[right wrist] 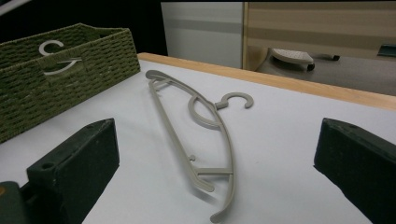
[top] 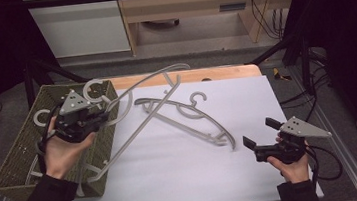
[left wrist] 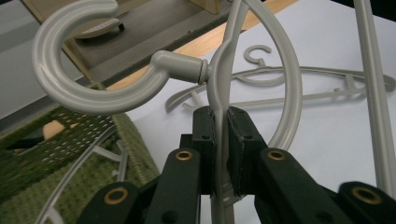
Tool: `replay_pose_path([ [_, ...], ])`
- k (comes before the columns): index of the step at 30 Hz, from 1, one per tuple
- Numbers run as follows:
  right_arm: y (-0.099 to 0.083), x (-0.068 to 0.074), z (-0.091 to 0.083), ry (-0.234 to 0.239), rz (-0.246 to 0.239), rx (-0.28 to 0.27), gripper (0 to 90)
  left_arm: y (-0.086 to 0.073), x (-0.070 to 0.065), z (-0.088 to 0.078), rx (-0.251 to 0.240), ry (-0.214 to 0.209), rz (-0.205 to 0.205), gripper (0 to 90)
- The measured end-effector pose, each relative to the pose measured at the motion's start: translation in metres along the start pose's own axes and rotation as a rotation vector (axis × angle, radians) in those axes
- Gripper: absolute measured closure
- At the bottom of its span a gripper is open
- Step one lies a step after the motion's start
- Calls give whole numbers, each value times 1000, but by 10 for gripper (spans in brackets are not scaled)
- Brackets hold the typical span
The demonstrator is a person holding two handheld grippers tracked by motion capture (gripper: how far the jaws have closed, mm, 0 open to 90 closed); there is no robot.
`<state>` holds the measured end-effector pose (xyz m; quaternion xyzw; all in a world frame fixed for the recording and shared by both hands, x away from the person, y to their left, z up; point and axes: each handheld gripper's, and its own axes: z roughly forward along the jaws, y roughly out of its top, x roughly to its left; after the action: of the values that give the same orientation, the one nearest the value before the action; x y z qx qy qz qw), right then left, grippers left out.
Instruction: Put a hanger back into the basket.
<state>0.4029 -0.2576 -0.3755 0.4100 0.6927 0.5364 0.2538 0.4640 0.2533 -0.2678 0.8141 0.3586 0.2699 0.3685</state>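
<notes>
High view: the left gripper (top: 98, 115) sits over the right edge of the woven green basket (top: 10, 166), clamped on a grey plastic hanger (top: 141, 119) just below its hook. The hanger's long bar runs diagonally, one end down by the basket's near corner, the other up near the wooden table edge (top: 214, 73). A second hanger (top: 188, 119) lies flat on the white sheet (top: 253, 163), and the held one crosses over it. More hanger hooks show inside the basket. The right gripper (top: 259, 133) rests at the sheet's right side with jaws spread and nothing between them.

Left gripper view: both pads (left wrist: 205, 135) pinch the thin neck of the held hanger (left wrist: 219, 84); the hook (left wrist: 88, 60) curls off to the left. The grip is narrow and on a smooth round section.

Right gripper view: open jaws frame the flat hanger (right wrist: 205, 140), which lies apart from the basket (right wrist: 60, 70). The right gripper (right wrist: 210, 163) touches nothing.

Risks, as judged: the held hanger could pivot in the pads, since its long bar hangs off to one side. Its lower end may snag the basket rim or other hangers inside. Its bar may also catch and drag the flat hanger across the sheet.
</notes>
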Motion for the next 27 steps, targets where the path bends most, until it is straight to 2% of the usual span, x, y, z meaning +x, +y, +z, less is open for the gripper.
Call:
replay_pose_path([
  [2,-1,0,1,-4,-3,4,2,-2,13,-4,7,8,-6,823],
  [4,-1,0,2,-4,-3,3,2,-2,16,-4,3,14,-15,823],
  [5,-1,0,2,-3,-8,2,2,-4,24,-5,19,34,-5,823],
  [6,-1,0,2,-3,-8,2,2,-4,24,-5,19,34,-5,823],
  [8,-1,0,2,-4,-7,2,2,-7,32,-4,21,62,-15,823],
  [9,-1,0,2,-7,-5,2,2,-10,40,-3,28,84,-17,823],
  [10,-1,0,2,-7,-5,2,2,-10,40,-3,28,84,-17,823],
  [11,-1,0,3,-4,-3,2,2,-13,48,-1,24,105,-30,823],
  [12,-1,0,3,-4,-3,2,2,-13,48,-1,24,105,-30,823],
  [13,-2,0,4,-3,-5,10,2,-16,57,0,24,116,-40,823],
  [14,-2,0,4,-3,-5,10,2,-16,57,0,24,116,-40,823],
  [17,-2,1,5,-1,-4,15,2,-21,68,1,27,134,-49,823],
  [20,-3,1,6,-2,-5,18,2,-25,79,1,40,161,-41,823],
  [23,-3,1,6,-1,-4,21,2,-32,94,0,42,189,-55,823],
  [24,-3,1,6,-1,-4,21,2,-32,94,0,42,189,-55,823],
  [27,-3,1,6,-1,-5,18,2,-39,107,-3,47,197,-65,823],
])
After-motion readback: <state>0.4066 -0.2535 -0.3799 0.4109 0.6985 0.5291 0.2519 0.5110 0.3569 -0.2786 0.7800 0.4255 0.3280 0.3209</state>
